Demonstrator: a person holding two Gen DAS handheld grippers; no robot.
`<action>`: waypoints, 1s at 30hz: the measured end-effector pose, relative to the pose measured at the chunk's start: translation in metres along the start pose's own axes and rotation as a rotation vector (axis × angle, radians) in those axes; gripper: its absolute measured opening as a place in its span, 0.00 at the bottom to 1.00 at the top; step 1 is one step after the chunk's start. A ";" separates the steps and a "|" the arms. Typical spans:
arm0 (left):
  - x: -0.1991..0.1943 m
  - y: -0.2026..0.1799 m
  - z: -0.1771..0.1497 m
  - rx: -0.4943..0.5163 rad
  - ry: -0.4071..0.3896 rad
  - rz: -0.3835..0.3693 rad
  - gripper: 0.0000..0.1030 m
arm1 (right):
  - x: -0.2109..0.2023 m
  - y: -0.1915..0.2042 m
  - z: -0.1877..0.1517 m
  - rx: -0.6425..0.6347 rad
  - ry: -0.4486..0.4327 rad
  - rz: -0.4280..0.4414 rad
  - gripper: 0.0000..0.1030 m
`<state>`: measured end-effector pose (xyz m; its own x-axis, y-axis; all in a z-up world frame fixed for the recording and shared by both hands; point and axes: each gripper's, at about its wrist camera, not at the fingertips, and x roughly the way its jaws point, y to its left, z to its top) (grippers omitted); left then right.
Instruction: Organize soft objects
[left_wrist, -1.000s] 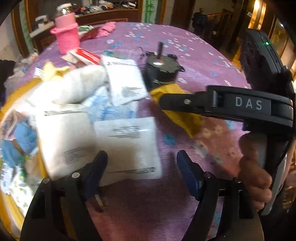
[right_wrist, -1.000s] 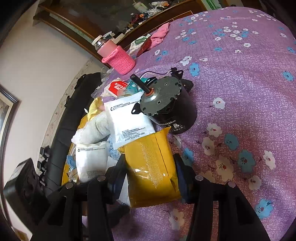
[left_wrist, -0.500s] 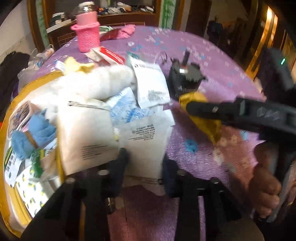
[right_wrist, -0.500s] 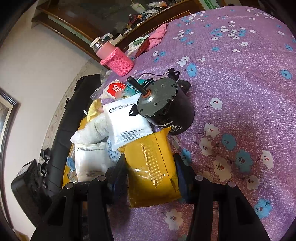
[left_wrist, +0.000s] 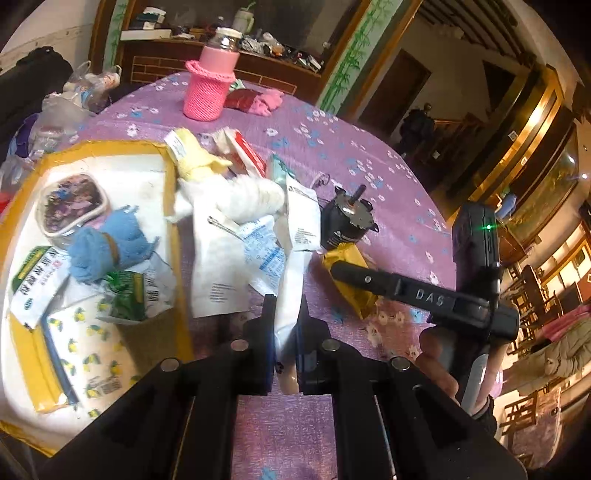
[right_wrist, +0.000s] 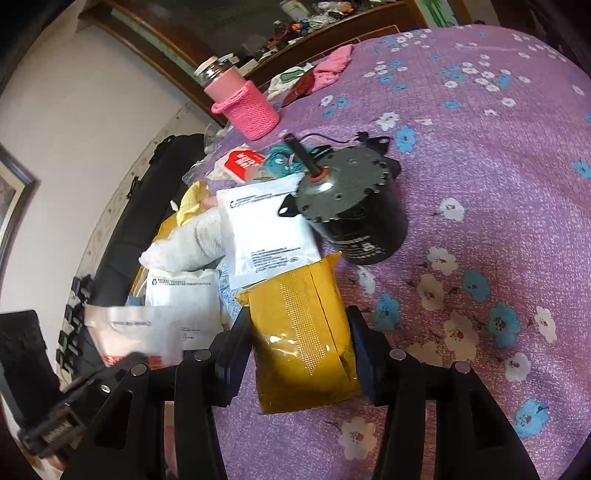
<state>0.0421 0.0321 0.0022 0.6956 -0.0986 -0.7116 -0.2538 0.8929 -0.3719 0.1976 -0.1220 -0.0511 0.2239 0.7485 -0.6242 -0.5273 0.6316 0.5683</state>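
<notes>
My left gripper (left_wrist: 286, 314) is shut on a white soft packet (left_wrist: 291, 291) and holds it on edge above the purple cloth; the packet also shows in the right wrist view (right_wrist: 147, 332). My right gripper (right_wrist: 295, 343) has its fingers on both sides of a yellow pouch (right_wrist: 306, 332) that lies on the cloth, also seen in the left wrist view (left_wrist: 351, 277). More white packets (right_wrist: 266, 229) and a white fluffy cloth (left_wrist: 251, 195) lie in a pile. A yellow-rimmed tray (left_wrist: 173, 221) at the left holds a blue cloth (left_wrist: 107, 247) and small packs.
A black motor (right_wrist: 351, 210) stands just beyond the yellow pouch. A pink knitted bottle (left_wrist: 210, 85) stands at the far side of the table. A red-and-white pack (left_wrist: 247, 151) and a pink cloth (left_wrist: 266, 103) lie near it.
My left gripper has closed on the white packet, lifted it on edge and pulled back. The right gripper has stayed around the yellow pouch.
</notes>
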 end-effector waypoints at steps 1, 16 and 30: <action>-0.001 0.000 0.000 0.000 -0.004 0.007 0.06 | 0.001 0.003 -0.001 -0.015 -0.001 -0.008 0.47; -0.021 0.026 -0.015 -0.061 -0.017 -0.061 0.06 | -0.020 0.045 -0.040 -0.008 -0.055 0.085 0.47; -0.089 0.085 -0.009 -0.203 -0.180 -0.039 0.06 | -0.026 0.148 -0.055 -0.217 -0.061 0.115 0.47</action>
<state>-0.0471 0.1133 0.0283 0.8115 -0.0355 -0.5832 -0.3407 0.7821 -0.5218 0.0689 -0.0591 0.0197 0.1977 0.8279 -0.5249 -0.7143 0.4884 0.5013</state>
